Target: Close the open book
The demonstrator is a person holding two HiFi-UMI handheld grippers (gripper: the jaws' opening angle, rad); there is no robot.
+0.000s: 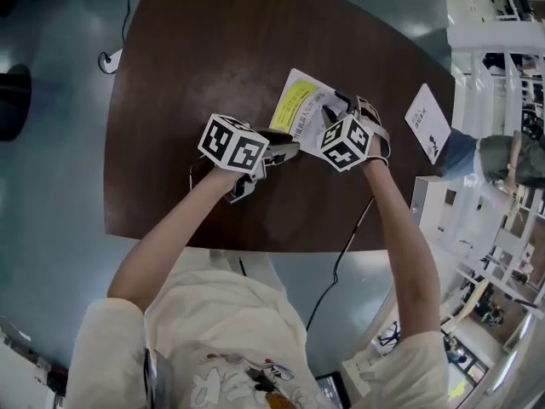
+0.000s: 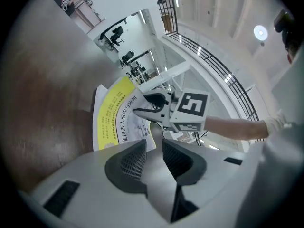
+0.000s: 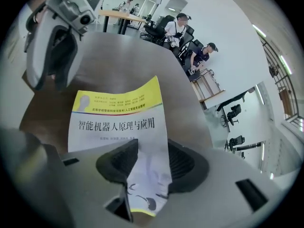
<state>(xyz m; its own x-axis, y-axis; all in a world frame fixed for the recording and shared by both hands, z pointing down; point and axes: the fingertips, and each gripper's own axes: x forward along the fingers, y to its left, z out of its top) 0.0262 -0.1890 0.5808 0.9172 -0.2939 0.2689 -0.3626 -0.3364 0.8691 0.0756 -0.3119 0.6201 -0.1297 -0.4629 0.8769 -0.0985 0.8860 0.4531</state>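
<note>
A book [image 1: 298, 100] with a yellow and white cover lies flat on the dark brown table [image 1: 196, 58], cover up, with no open pages showing. My right gripper [image 1: 343, 102] points steeply down over its right part. In the right gripper view the near corner of the book [image 3: 118, 122] shows in the gap of the right gripper [image 3: 152, 163], whose jaws stand apart without pressing it. My left gripper [image 1: 289, 150] is beside the book's near left edge, nearly level. The left gripper [image 2: 154, 158] is open and holds nothing. The book [image 2: 116, 120] lies just beyond it.
A white card [image 1: 427, 119] lies near the table's right edge. White shelving [image 1: 443, 203] stands to the right and a black cable [image 1: 341, 254] hangs past the front edge. Two people [image 3: 178, 25] sit at desks far behind the table.
</note>
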